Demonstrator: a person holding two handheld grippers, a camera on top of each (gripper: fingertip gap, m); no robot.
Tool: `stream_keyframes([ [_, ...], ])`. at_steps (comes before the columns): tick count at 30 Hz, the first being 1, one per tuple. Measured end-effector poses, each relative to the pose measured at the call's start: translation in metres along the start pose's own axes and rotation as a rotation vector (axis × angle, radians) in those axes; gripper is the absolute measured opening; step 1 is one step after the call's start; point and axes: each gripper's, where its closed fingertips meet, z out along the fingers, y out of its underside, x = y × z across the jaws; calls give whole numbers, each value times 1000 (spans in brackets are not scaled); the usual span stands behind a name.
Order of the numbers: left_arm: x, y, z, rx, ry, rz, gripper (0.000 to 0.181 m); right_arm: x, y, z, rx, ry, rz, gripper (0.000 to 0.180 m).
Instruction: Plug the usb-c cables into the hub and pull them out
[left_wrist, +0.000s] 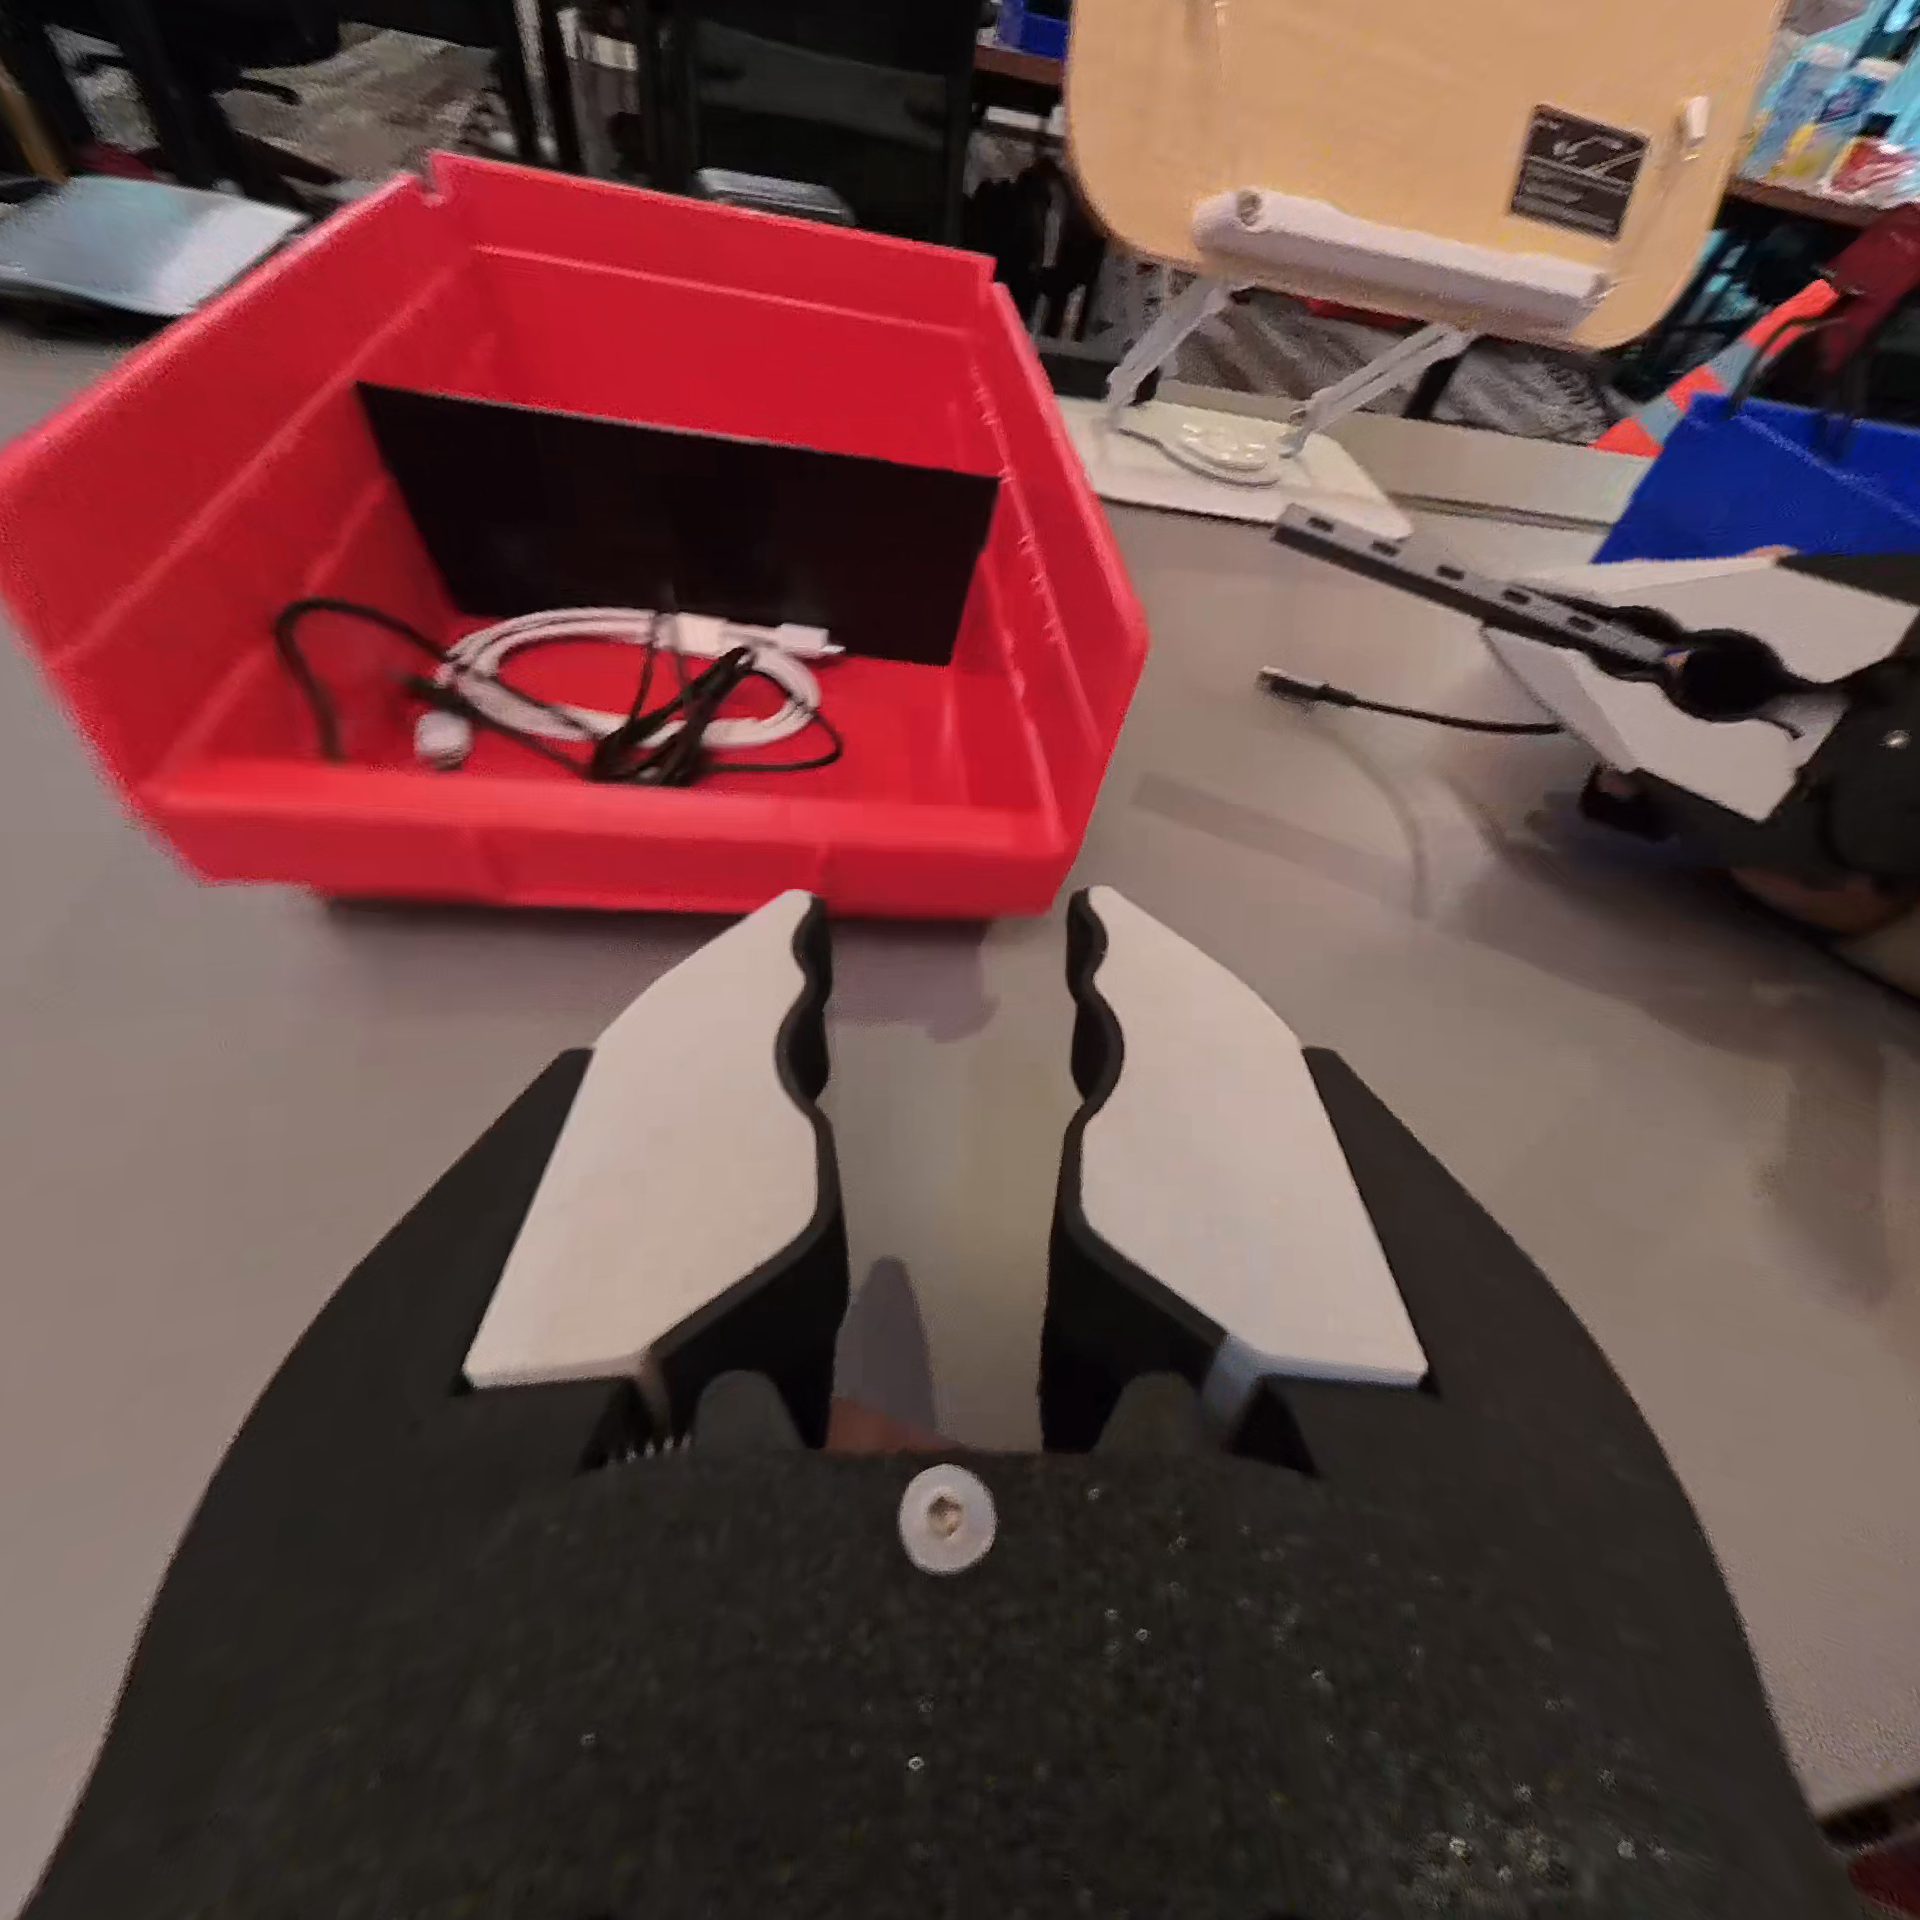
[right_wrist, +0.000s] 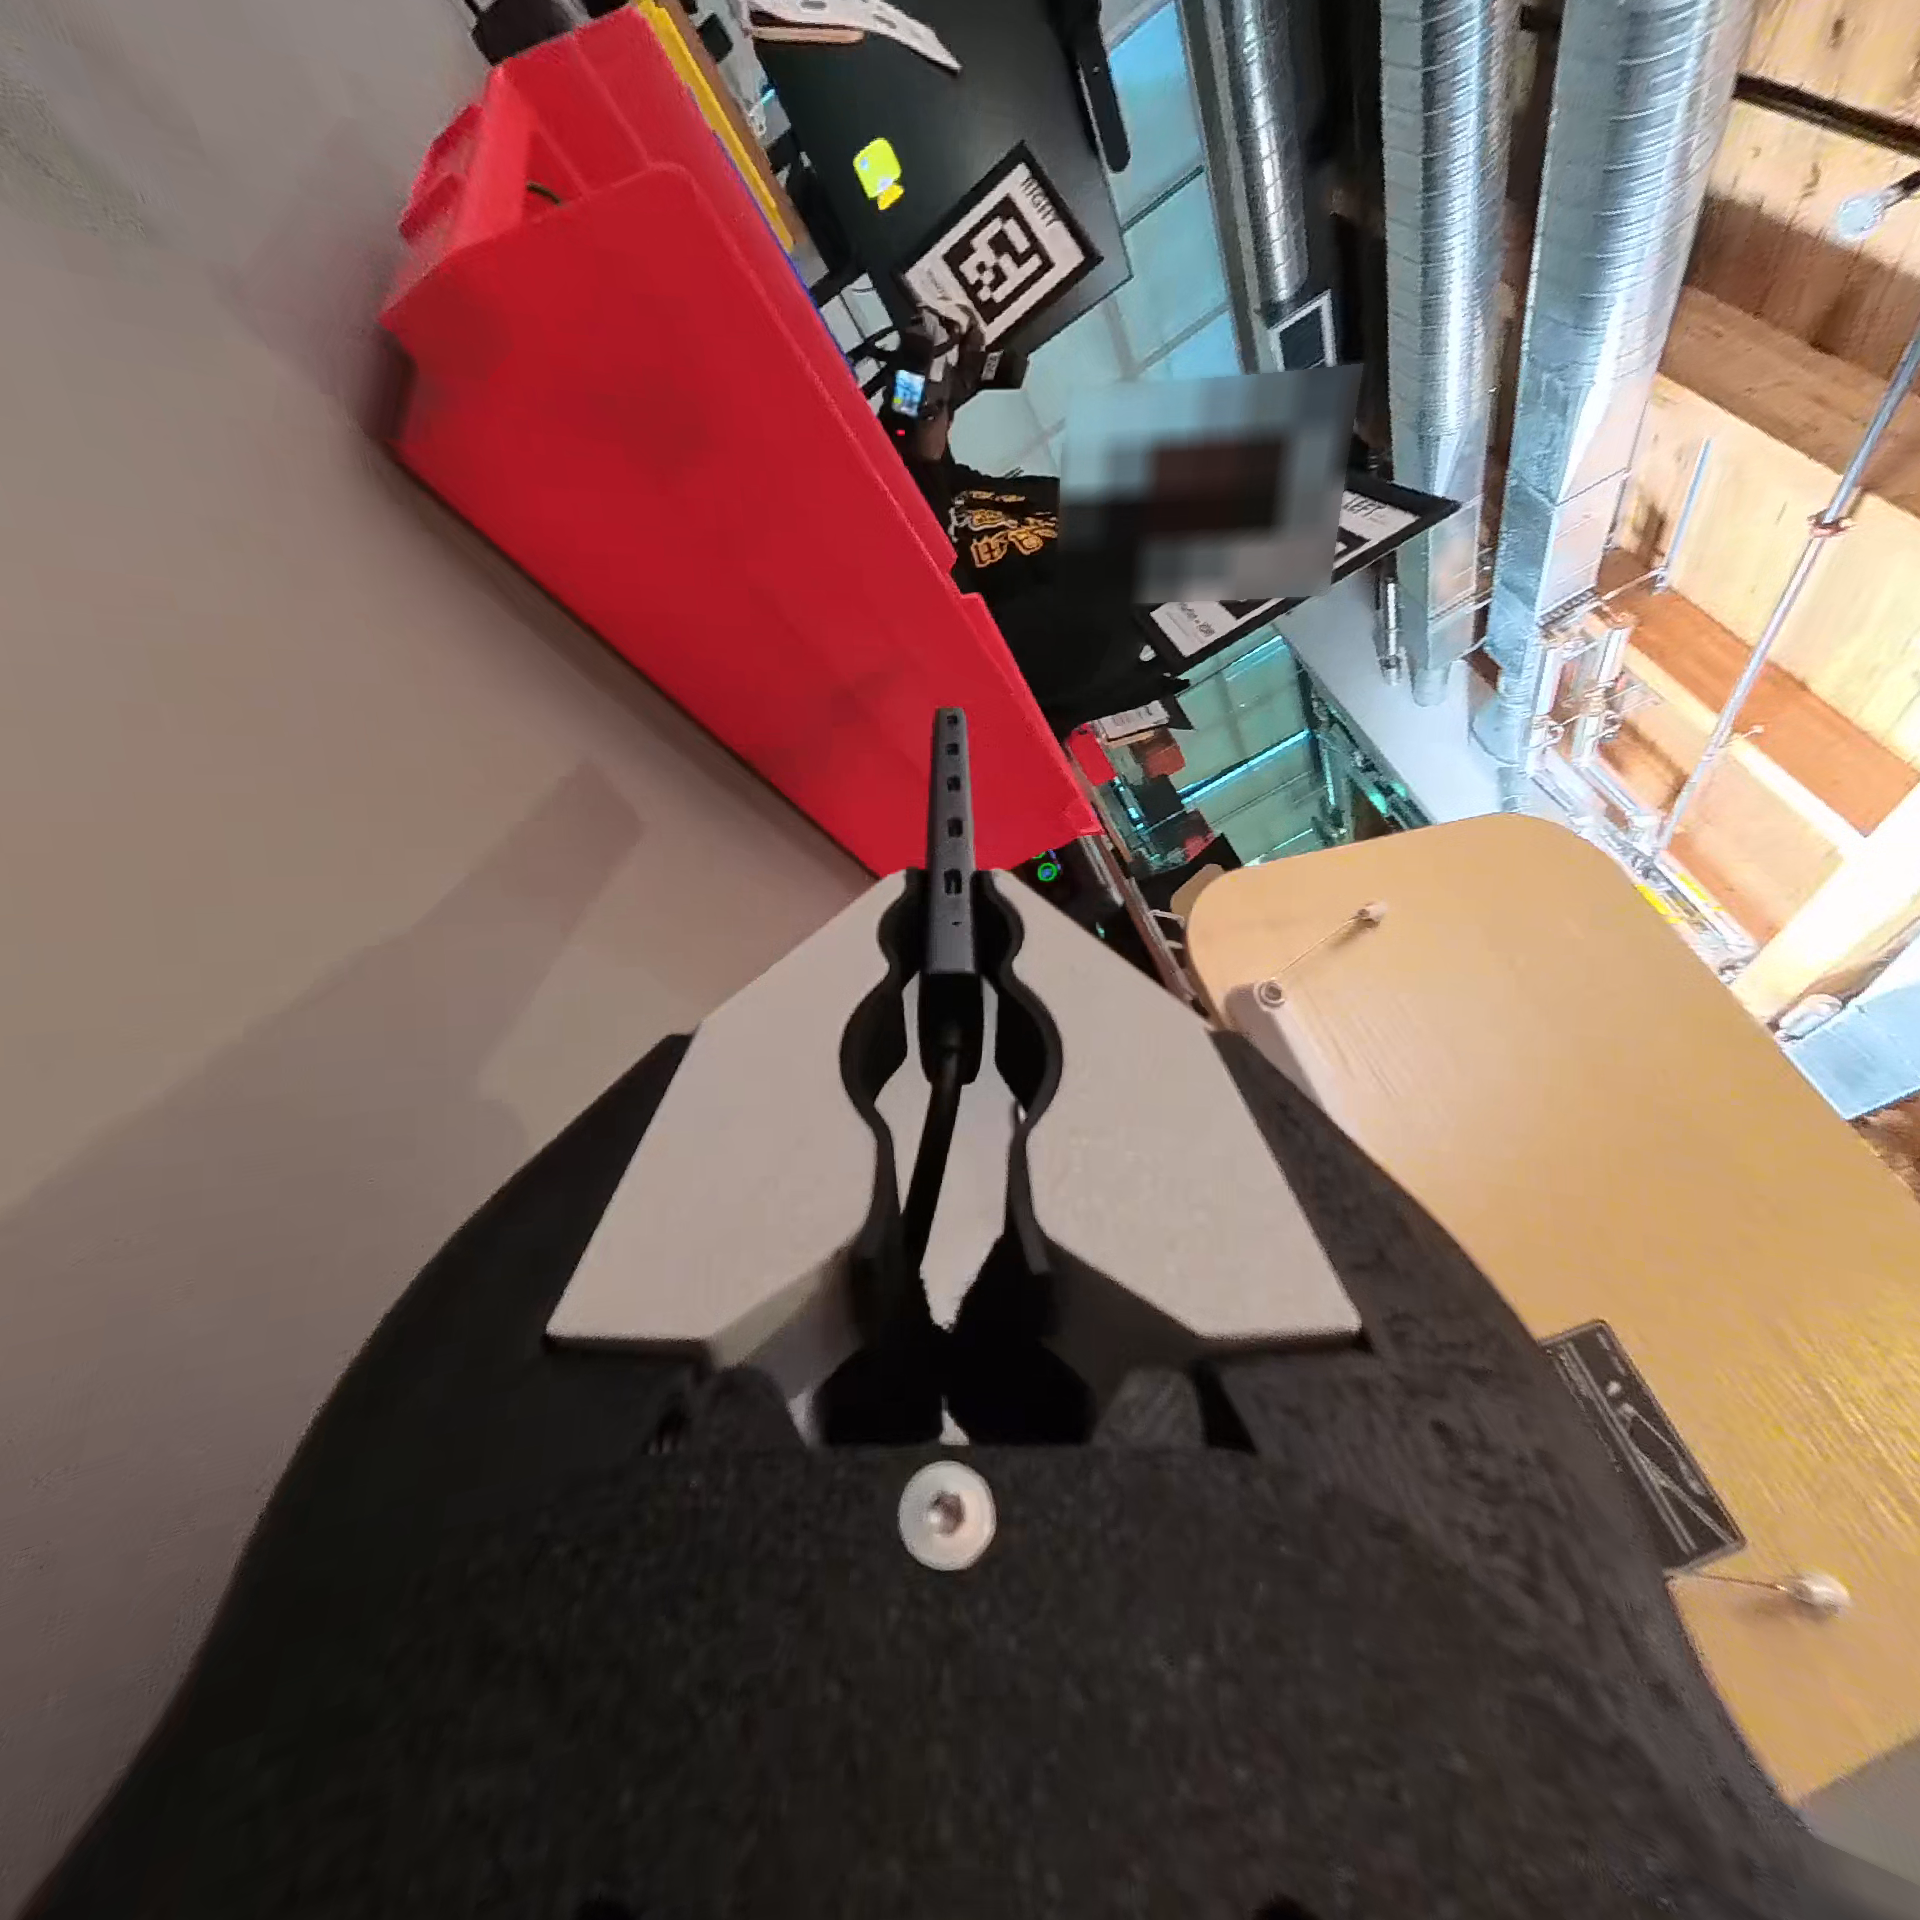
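Grey table (left_wrist: 312, 1039); hub's (right_wrist: 954, 831) rear hidden inside right gripper (right_wrist: 951, 894).

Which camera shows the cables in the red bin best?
The left wrist view: it looks into the red bin, where white and black cables lie coiled before a black divider. The right wrist view shows only the bin's outside, no cables inside.
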Motion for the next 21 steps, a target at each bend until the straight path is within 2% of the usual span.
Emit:
stream_keyframes([
  [4, 48, -13, 46, -39, 135, 2, 46, 9, 4, 3, -6, -1, 126, 9],
  [7, 73, -15, 70, -50, 139, 57, 49, 18, 9, -1, -11, 19, 183, 9],
  [9, 86, -13, 77, -69, 167, 101, 43, 19, 11, -1, -15, 18, 213, 9],
  [14, 77, -21, 70, -62, 143, 131, 44, 16, 12, -1, -21, 8, 192, 9],
  [17, 55, -40, 65, -71, 106, 223, 42, 12, 11, 0, -24, -1, 168, 9],
  [19, 34, -54, 70, -149, 69, 302, 42, 11, 12, 0, -29, -2, 159, 9],
  [21, 9, -57, 80, -299, 21, 328, 46, 11, 12, 0, -29, -4, 166, 9],
])
